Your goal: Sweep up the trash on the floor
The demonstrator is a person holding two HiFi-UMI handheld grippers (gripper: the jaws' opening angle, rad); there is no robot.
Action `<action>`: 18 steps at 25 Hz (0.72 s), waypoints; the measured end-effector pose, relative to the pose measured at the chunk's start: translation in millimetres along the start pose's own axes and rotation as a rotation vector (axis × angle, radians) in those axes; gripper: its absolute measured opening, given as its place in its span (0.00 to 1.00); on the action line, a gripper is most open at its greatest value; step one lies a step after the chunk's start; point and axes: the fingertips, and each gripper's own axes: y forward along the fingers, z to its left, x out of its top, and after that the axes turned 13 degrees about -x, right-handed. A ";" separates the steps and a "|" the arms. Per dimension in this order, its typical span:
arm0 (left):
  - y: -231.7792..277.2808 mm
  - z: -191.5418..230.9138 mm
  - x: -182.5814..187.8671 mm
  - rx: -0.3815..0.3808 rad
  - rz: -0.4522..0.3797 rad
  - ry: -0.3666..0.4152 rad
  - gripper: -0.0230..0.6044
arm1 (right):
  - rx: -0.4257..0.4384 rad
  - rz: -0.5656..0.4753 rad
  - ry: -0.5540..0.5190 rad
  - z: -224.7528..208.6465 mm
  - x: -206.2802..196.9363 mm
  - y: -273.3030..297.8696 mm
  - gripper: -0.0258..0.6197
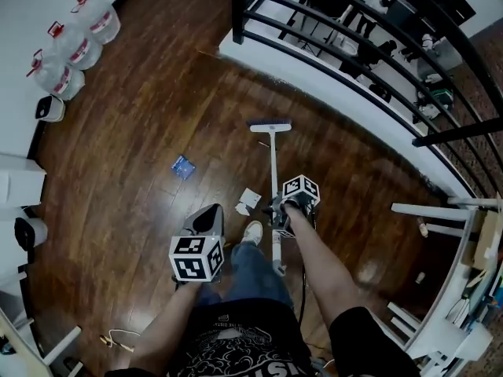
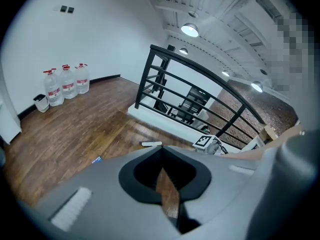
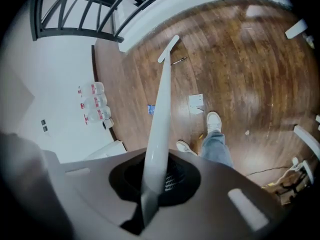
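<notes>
both tongs closed: r tongs (image 3: 155, 183) on broom handle (image 3: 161, 109), l tongs (image 2: 163, 170) empty

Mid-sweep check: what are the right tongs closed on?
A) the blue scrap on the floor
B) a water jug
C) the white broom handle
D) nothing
C: in the right gripper view the white broom handle runs straight between the jaws of the right tongs, which are closed against it.
</notes>
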 end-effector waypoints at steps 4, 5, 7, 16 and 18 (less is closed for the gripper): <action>-1.2 2.5 -7.2 0.022 -0.007 -0.023 0.04 | 0.014 0.057 0.042 -8.2 -7.3 11.0 0.04; -1.9 2.5 -10.5 0.021 -0.004 -0.025 0.04 | 0.021 0.066 0.052 -10.6 -12.2 15.0 0.04; -3.4 2.0 -16.4 0.013 0.002 -0.022 0.04 | 0.032 0.082 0.075 -14.1 -23.7 22.5 0.04; -32.0 11.4 -34.8 -0.008 0.011 -0.003 0.04 | 0.052 0.155 0.152 -31.8 -94.1 59.9 0.04; -41.1 17.9 -39.2 -0.004 0.014 -0.008 0.04 | 0.056 0.168 0.162 -32.0 -108.6 67.2 0.04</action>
